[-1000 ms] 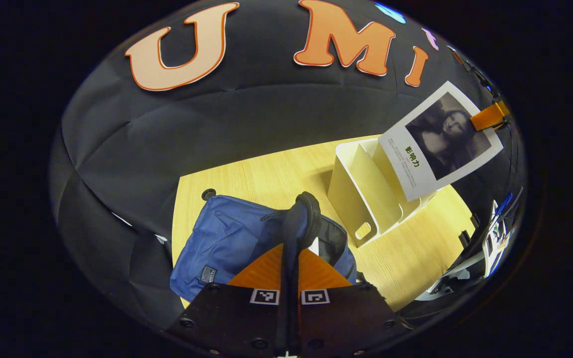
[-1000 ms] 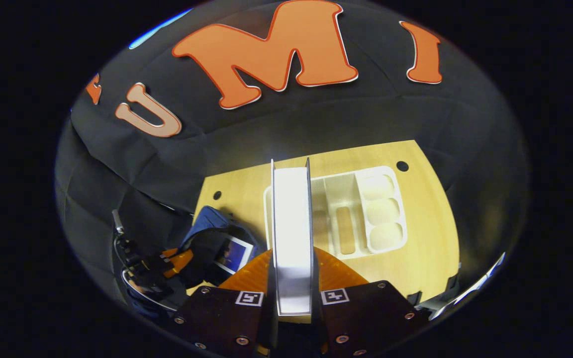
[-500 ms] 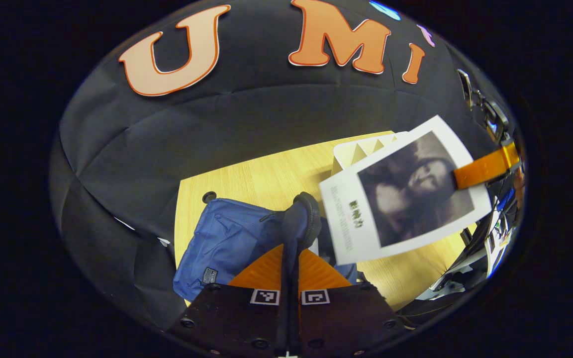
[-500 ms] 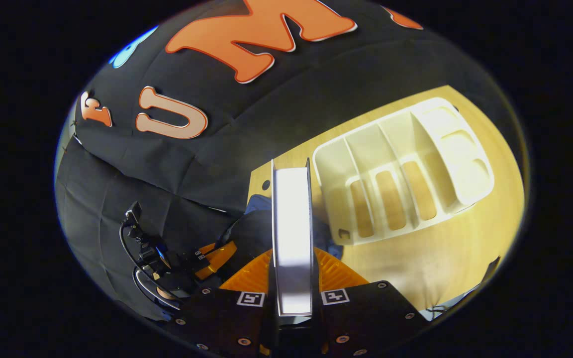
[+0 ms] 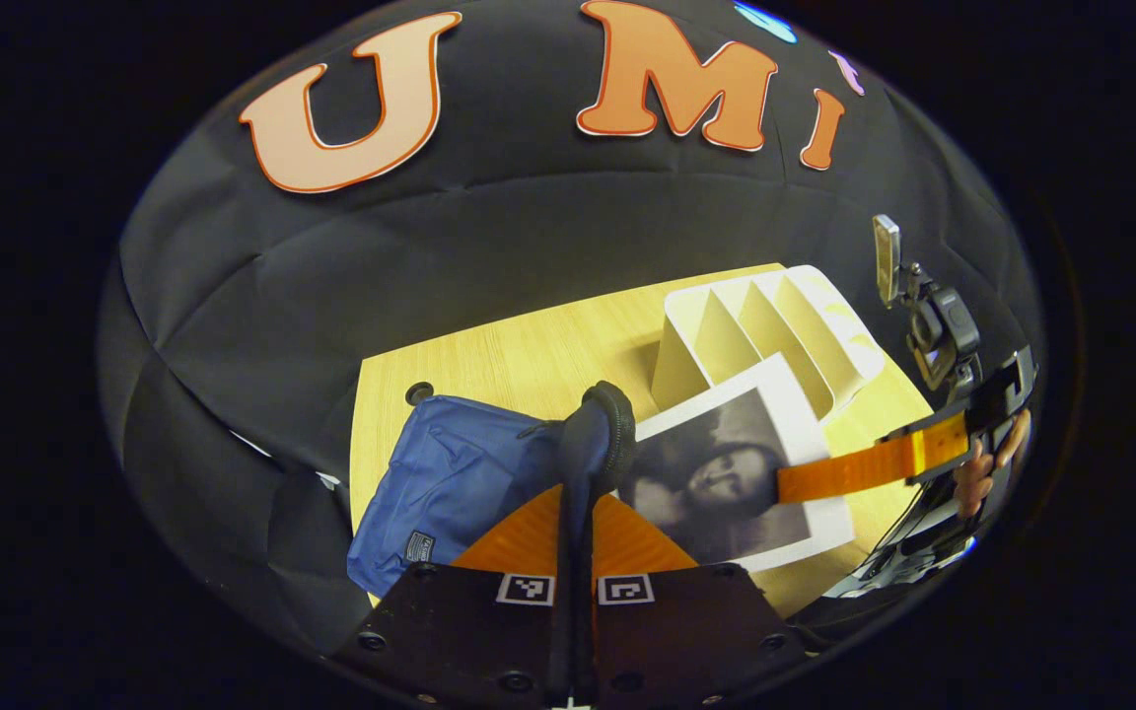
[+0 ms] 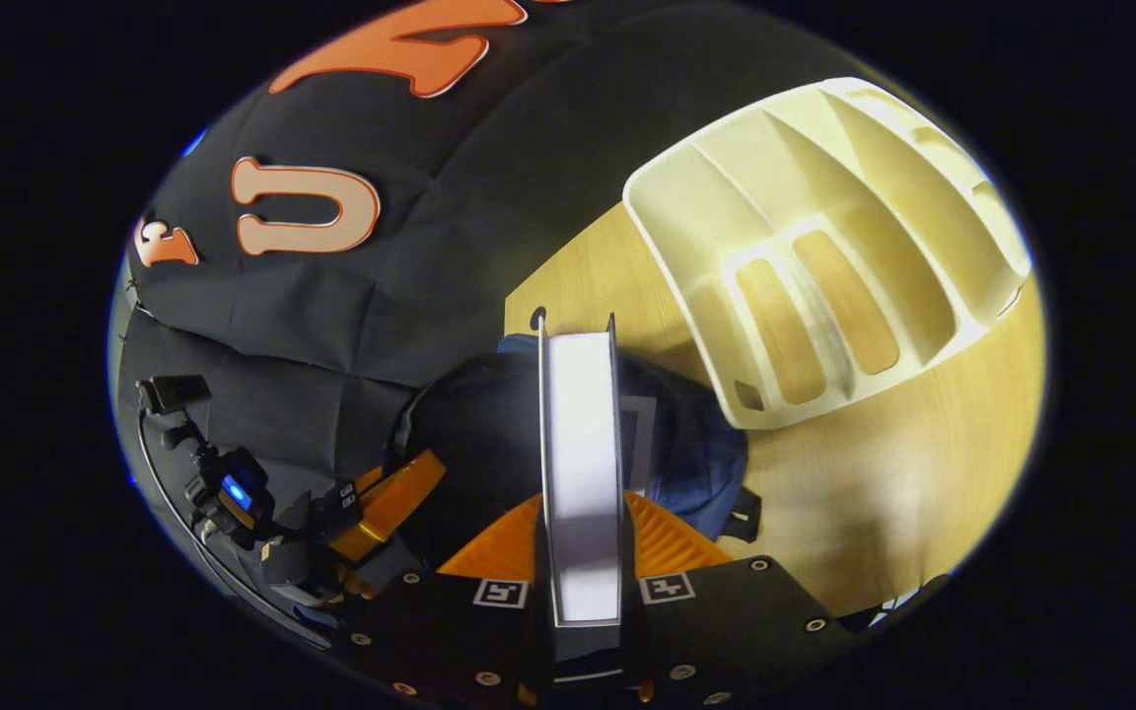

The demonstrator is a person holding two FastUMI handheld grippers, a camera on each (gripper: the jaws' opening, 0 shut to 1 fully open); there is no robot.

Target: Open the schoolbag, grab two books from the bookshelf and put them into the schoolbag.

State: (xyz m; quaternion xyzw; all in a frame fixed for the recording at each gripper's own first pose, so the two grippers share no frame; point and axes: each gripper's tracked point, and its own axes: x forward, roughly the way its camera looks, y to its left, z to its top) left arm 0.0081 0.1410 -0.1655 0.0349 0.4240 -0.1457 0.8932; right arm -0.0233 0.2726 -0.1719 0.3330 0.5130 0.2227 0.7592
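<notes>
Blue fabric of the schoolbag (image 5: 450, 483) lies on the wooden table (image 5: 529, 345) in the left gripper view, left of centre. The left gripper (image 5: 590, 463) has its fingers clenched on the bag's dark handle (image 5: 600, 439), which rises between them. Right of the handle, a book (image 5: 736, 473) with a dark portrait cover hangs tilted over the bag's open mouth, gripped at its right edge by the right gripper (image 5: 805, 478); a hand (image 5: 987, 463) holds that tool at the far right. Behind the book stands the white bookshelf (image 5: 775, 330), its slots showing no books.

Right gripper view: the right gripper (image 6: 583, 552) grasps the book (image 6: 580, 463) edge-on, both fingers pressed on its covers, page block facing the camera. Directly beyond it lies the schoolbag (image 6: 696, 463), opened, with the corner of another book (image 6: 637, 434) visible inside. The left gripper (image 6: 386, 498) holds the bag's left side. The bookshelf (image 6: 824, 237) sits upper right on the table (image 6: 903, 463), just beside the bag.
</notes>
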